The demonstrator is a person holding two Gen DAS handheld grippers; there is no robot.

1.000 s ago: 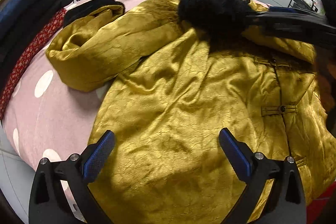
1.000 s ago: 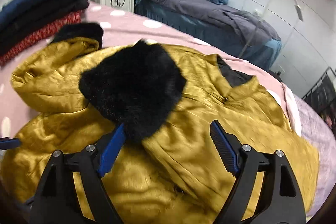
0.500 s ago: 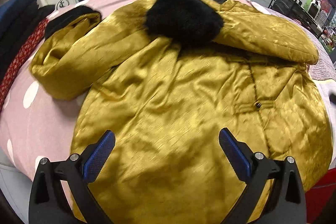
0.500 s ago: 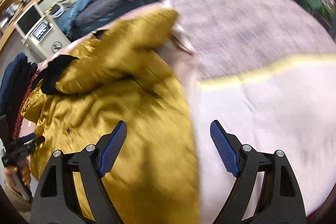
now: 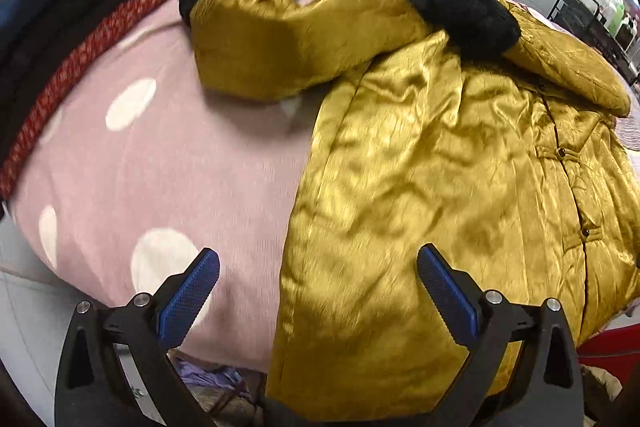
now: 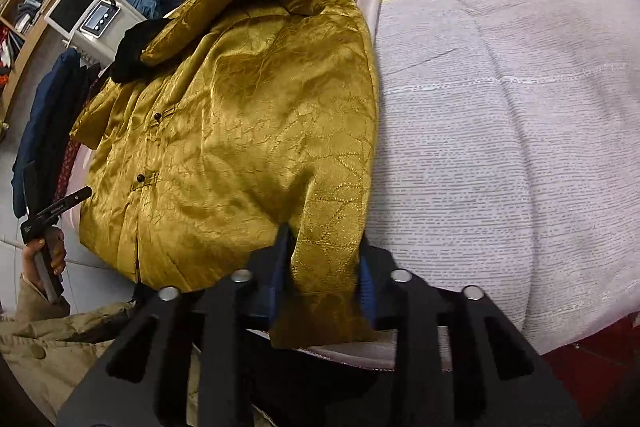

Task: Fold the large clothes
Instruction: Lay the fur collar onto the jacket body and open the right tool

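At hem | right tool (image 6: 322, 267) pinching jacket (image 6: 248, 115) | left tool (image 5: 318, 291) spread above

I note the jacket (image 5: 420, 163) as glossy, crinkled gold satin cloth with matt black fur cuffs (image 5: 464, 11), lying on a soft matt pink dotted blanket (image 5: 132, 163) beside a coarse grey woven cover (image 6: 500, 115), while my blue gripper pads (image 5: 188, 297) appear knurled.

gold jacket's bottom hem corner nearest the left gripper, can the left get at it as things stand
Probably yes: the left gripper is open, and the gold jacket hem lies uncovered between its fingers, with nothing on top. The right gripper pinches the opposite corner.
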